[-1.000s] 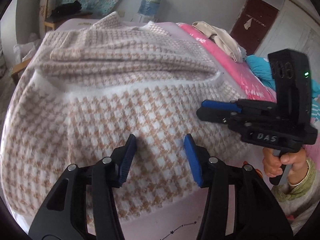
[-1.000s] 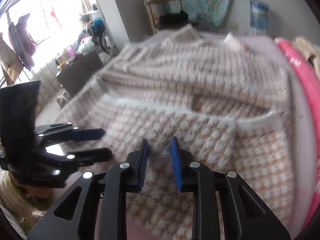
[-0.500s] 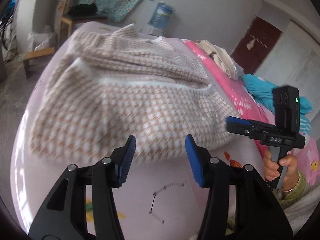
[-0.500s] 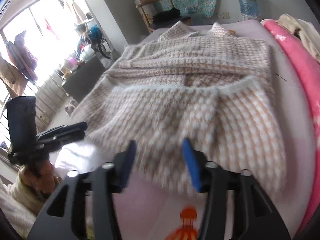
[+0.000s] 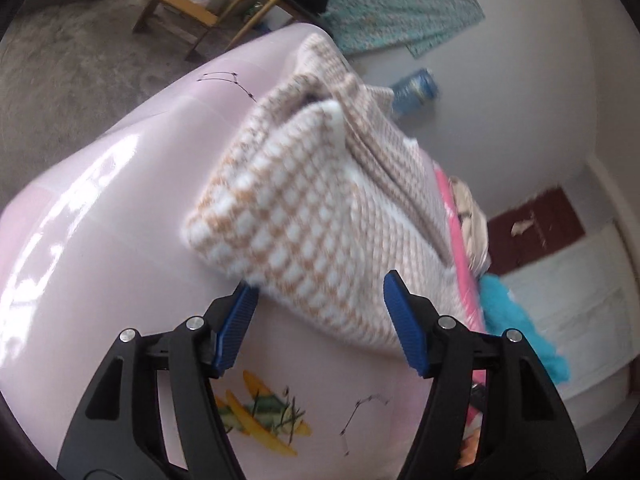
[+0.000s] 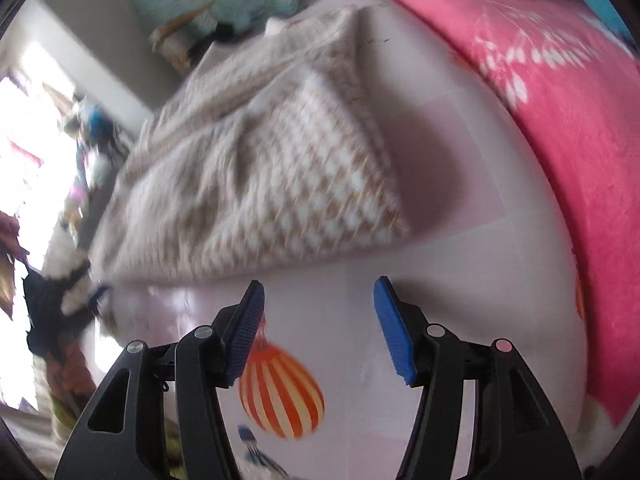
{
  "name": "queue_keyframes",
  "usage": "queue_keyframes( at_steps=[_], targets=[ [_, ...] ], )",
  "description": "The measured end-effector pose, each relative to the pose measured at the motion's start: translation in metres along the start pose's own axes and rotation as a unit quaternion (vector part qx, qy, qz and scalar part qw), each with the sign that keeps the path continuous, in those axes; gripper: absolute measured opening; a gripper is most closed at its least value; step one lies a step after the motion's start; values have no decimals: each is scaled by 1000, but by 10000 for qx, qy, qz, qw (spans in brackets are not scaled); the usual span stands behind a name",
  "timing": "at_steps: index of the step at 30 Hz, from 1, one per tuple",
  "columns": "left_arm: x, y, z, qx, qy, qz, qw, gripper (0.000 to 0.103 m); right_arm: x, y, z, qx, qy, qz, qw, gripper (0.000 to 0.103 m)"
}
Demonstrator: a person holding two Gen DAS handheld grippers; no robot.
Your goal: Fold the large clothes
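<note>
A folded beige-and-white checked sweater [image 5: 320,216] lies on the pale pink bedsheet [image 5: 100,240]. My left gripper [image 5: 320,312] hovers at its near edge, jaws opening, blue pads wide apart and pressing on nothing; the sweater's edge shows behind the gap. In the right wrist view the same sweater [image 6: 280,172] lies beyond my right gripper [image 6: 318,320], which stands open over bare sheet with nothing between its fingers. The view is tilted and blurred.
A pink blanket [image 6: 560,140] runs along the bed's right side, with teal cloth [image 5: 516,328] and a beige garment [image 5: 472,216] by it. A wooden chair [image 5: 224,4] and a water bottle [image 5: 412,88] stand past the bed. A hot-air-balloon print [image 6: 280,396] marks the sheet.
Both grippers pulled back off the sweater toward the near bed edge and rolled, tilting the views. The right gripper's jaws went from nearly shut to wide. The left jaws widened.
</note>
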State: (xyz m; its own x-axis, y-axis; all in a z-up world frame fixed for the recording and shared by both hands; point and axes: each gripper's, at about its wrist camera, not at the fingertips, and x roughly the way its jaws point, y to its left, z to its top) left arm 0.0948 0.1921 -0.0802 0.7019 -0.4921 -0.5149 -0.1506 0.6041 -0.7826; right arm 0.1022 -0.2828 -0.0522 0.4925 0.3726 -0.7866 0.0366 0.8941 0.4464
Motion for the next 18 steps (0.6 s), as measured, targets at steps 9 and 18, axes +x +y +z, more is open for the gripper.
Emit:
queue_keyframes(
  at_steps=[9, 18],
  targets=[
    [15, -18, 4, 226, -417, 501, 9976, 49, 19, -7, 17, 789, -833, 329, 9929, 58],
    [23, -58, -9, 1622, -691, 1896, 9659, 16, 27, 9, 35, 880, -1232, 98, 9884, 21]
  ],
)
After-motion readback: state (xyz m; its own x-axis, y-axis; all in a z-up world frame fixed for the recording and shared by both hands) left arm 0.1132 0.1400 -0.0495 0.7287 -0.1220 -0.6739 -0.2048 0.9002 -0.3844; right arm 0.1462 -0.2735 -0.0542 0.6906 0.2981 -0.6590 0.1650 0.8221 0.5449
